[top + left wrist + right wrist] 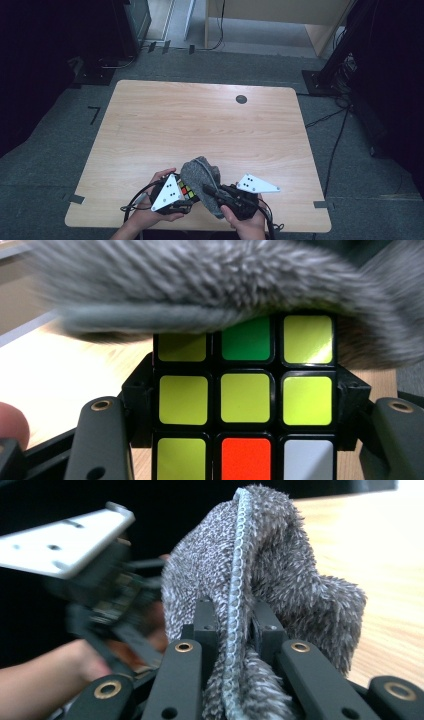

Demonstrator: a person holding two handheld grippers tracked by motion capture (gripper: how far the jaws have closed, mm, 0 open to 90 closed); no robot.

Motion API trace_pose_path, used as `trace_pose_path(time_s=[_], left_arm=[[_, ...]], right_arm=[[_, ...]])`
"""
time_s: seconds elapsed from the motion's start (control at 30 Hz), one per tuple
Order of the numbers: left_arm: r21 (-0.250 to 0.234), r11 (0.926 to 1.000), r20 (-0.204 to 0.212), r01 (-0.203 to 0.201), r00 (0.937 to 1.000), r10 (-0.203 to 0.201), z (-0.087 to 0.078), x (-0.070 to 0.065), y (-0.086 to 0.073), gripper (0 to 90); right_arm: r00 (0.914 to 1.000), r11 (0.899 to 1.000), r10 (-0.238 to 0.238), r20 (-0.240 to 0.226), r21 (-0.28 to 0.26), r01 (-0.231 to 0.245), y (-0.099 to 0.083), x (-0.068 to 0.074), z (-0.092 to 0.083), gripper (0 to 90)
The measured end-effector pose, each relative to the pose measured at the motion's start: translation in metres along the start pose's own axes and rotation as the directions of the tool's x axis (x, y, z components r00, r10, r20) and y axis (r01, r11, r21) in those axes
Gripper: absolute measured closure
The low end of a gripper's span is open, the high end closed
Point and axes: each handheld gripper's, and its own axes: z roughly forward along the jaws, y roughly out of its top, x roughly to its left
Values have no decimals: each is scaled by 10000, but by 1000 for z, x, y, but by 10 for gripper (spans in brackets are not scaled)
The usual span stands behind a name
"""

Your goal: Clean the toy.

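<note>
A puzzle cube [245, 397] with yellow, green, orange and white squares sits between the jaws of my left gripper [245, 405], which is shut on it. In the high view the cube [186, 191] shows beside the left gripper [187, 196] near the table's front edge. A grey fuzzy cloth [260, 570] with a stitched hem is pinched in my right gripper [234, 625], which is shut on it. The cloth [202, 180] drapes over the cube's far side and covers its top edge [200, 285]. The right gripper [212, 192] is just right of the cube.
The wooden table [200, 120] stretches away beyond the hands, with a small dark round cap [241, 99] near its far edge. Tape marks sit at the table's front corners. Cables and stands lie on the floor around it.
</note>
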Motion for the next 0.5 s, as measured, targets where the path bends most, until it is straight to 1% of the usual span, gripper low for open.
trace_pose_path(time_s=[0.03, 0.07, 0.13, 0.17, 0.2, 0.23, 0.27, 0.3, 0.33, 0.37, 0.4, 0.43, 0.47, 0.5], left_arm=[[21, 10000, -24, 41, 10000, -41, -1, 1, -1, 340], [17, 10000, -10, 86, 10000, -86, -1, 2, -2, 340], [-105, 9996, 43, 277, 9996, -277, -1, 3, -4, 340], [-70, 9996, 36, 267, 9996, -267, -1, 3, -4, 340], [25, 10000, -90, 55, 9999, -55, 1, 3, -6, 340], [148, 9997, -330, -197, 9993, 202, 3, 1, -8, 340], [305, 9993, -440, -237, 9987, 251, 5, 1, -10, 340], [353, 9993, -383, -156, 9991, 169, 6, 2, -12, 340], [299, 9995, -330, -110, 9994, 120, 7, 2, -13, 340], [271, 9995, -279, -143, 9995, 151, 7, 1, -12, 340], [205, 9997, -220, -166, 9996, 171, 7, 0, -12, 340], [140, 9997, -156, -185, 9997, 187, 6, -1, -11, 340], [196, 9994, -182, -272, 9995, 276, 6, -1, -11, 340], [366, 9983, -323, -453, 9984, 465, 7, -2, -11, 340]], right_arm=[[9996, 9998, 156, 254, 108, -159, -2, -5, 1, 782], [9973, 9988, 362, 640, 314, -382, -5, -13, 2, 782], [9913, 9957, 737, 1093, 476, -793, -8, -22, 2, 782], [9903, 9954, 822, 1122, 395, -871, -9, -24, 0, 781], [9924, 9969, 756, 967, 163, -775, -8, -24, -2, 776], [9954, 9987, 514, 804, -63, -511, -7, -21, -4, 769], [9976, 9996, 209, 657, -206, -196, -4, -17, -5, 767], [9988, 9995, -40, 496, -314, 55, -2, -13, -5, 767], [9990, 9989, -294, 330, -356, 305, -1, -9, -4, 767], [9986, 9982, -502, 143, -318, 506, -2, -6, -2, 766], [9982, 9980, -603, -3, -189, 603, -3, -5, 1, 766], [9979, 9979, -644, -43, -3, 644, -5, -6, 4, 767], [9981, 9979, -623, -2, 179, 623, -7, -7, 7, 766], [9981, 9978, -616, 62, 264, 614, -10, -9, 9, 764]])
